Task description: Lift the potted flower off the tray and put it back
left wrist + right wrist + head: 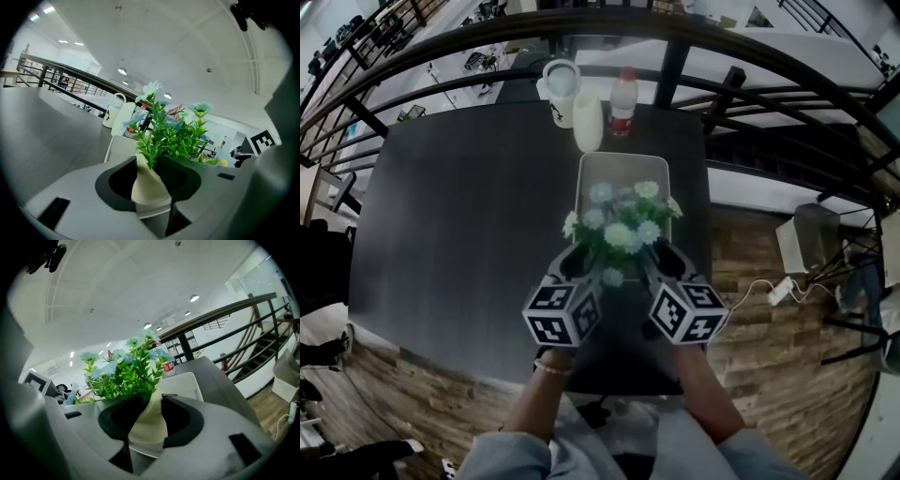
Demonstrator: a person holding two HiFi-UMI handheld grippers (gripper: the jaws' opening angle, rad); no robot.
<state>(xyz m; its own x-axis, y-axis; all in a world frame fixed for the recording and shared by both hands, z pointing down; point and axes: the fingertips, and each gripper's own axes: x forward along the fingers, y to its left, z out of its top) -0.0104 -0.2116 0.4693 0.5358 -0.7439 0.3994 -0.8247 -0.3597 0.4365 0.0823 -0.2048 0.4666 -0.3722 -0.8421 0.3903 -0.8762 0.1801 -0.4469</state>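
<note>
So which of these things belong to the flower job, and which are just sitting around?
In the job: potted flower, tray, left claw and right claw, both gripping its pot.
Just lying about: mug, white cup, bottle, at the far end of the table.

Tabletop left of tray: wide open stretch, easy pass. Right of tray: narrow strip only, then tabletop edge. Behind tray's far end: mug, white cup and bottle bunched close, blocking straight reach beyond. Railing past far edge. Tray's near end taken by pot, gripped by left claw and right claw. Flowers spread above, far half of tray open.
</note>
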